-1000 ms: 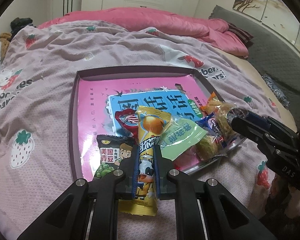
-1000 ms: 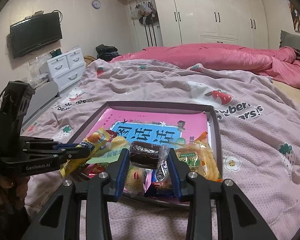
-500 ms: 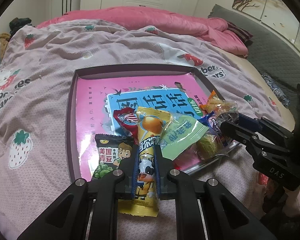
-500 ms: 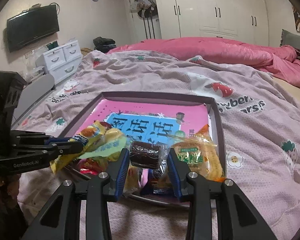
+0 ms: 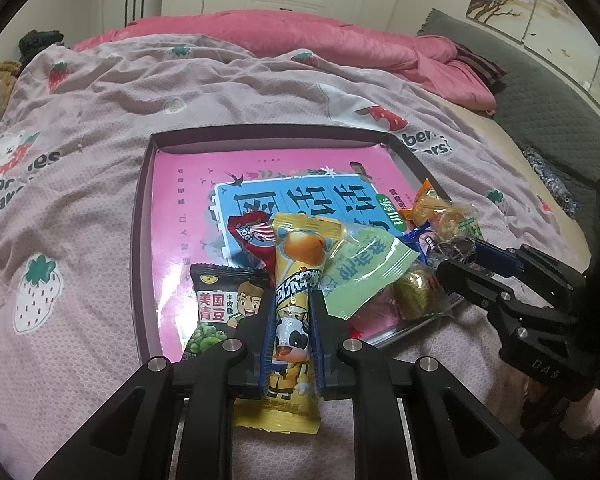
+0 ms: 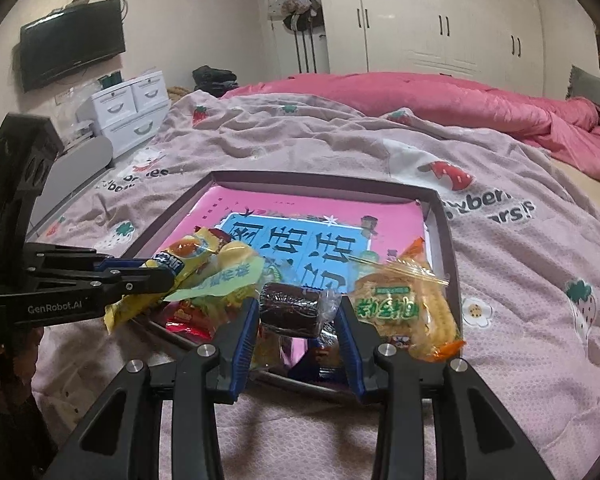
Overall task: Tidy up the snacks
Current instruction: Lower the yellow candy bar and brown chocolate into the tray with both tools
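Shallow tray [image 5: 140, 240] on the bedspread, snacks piled at its near right corner. Left gripper [image 5: 291, 336] clamps the long yellow packet [image 5: 296, 280] low down: light, crinkly, floppy above the pads, best held mid-length. Right gripper [image 6: 298, 316] squeezes a dark wrapped cake [image 6: 290, 309], probably soft and crushable.

A home bedroom: a bed [image 6: 340, 152] under a strawberry-print quilt [image 6: 500, 240], a pink duvet [image 6: 460, 96] at 1 o'clock, white wardrobes [image 6: 440, 20] at 12, a wall television [image 6: 72, 50] and white drawers [image 6: 128, 108] at 10.
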A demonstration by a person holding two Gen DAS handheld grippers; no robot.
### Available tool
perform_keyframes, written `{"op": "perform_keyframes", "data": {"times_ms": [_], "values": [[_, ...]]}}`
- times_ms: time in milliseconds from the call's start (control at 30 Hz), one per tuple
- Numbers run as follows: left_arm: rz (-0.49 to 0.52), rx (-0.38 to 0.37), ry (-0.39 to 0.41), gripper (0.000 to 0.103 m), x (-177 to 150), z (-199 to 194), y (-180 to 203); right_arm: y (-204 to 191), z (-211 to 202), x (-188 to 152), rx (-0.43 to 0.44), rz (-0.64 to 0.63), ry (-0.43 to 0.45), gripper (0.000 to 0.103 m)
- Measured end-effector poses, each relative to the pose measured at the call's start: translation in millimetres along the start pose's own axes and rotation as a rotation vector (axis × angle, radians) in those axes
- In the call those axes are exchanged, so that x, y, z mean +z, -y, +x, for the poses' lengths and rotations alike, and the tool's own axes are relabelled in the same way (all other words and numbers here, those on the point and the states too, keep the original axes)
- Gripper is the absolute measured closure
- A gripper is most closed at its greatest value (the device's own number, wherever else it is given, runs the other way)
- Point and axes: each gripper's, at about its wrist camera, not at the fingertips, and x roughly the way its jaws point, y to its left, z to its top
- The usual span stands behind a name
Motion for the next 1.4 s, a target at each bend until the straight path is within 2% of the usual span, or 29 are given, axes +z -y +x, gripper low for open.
{"op": "perform_keyframes", "data": {"times_ms": [200,367,533,1167,1400], "values": [[-0.001,-0.001,-0.001,0.087,0,0,0,-25,0,1,0.047,-0.106,0.018,0.063],[0.002,0.000,-0.002,0.086,-1,-1,2,-41,7,-5,0.039,-0.184,-0.003,0.063],[-0.001,0.001,-0.003,0.084,-1,-1,1,-45,7,-6,0.027,-0.204,0.000,0.061],[-0.004,-0.004,0.001,0.084,0,-3,0,-36,5,-6,0.005,-0.167,-0.003,0.059],[-0.006,-0.014,0.005,0.076,1,-4,1,-31,4,-5,0.001,-0.140,-0.003,0.056]]}}
